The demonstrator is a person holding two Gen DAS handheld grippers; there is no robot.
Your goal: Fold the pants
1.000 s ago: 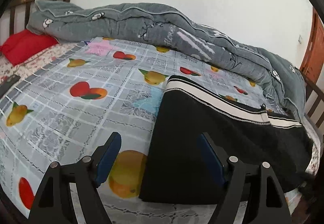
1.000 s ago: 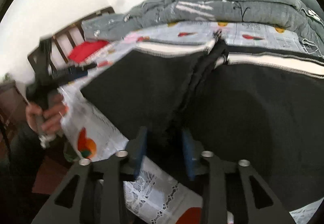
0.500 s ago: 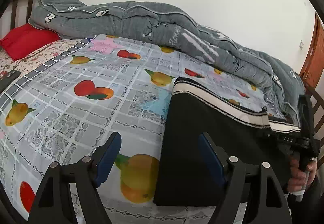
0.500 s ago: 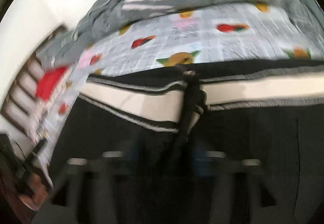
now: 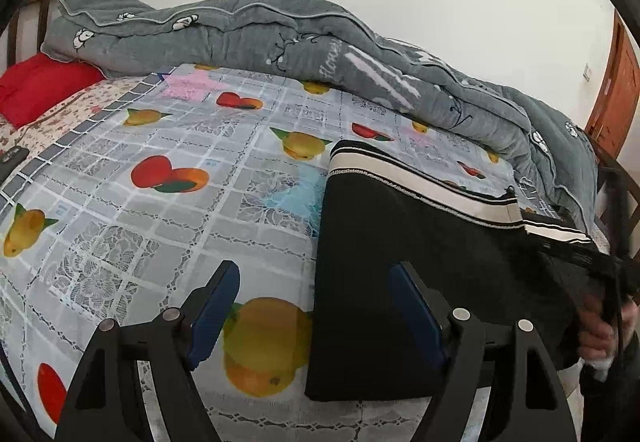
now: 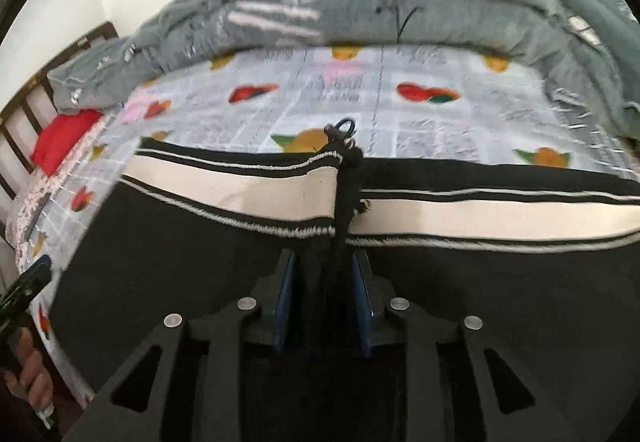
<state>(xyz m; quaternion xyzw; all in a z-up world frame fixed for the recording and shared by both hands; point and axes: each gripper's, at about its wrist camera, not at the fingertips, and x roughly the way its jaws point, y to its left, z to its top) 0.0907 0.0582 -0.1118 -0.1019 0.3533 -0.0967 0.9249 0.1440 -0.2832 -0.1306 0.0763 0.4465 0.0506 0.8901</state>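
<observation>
My right claw [image 6: 323, 302] has just closed narrow on the pants' [image 6: 180, 282] bunched middle ridge; left claw [image 5: 316, 312] hangs wide, empty. Thin pinch could slip, skewing the fold.

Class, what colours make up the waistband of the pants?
A cream waistband edged with black-and-white stripes, clearest in the right wrist view.

Both fisheye wrist cameras look steeply down over the bed from its near edge, close above the black pants [image 5: 400, 262] [image 6: 200, 282]; both frames share the grey quilt [image 5: 280, 38] [image 6: 400, 2] along the top.
</observation>
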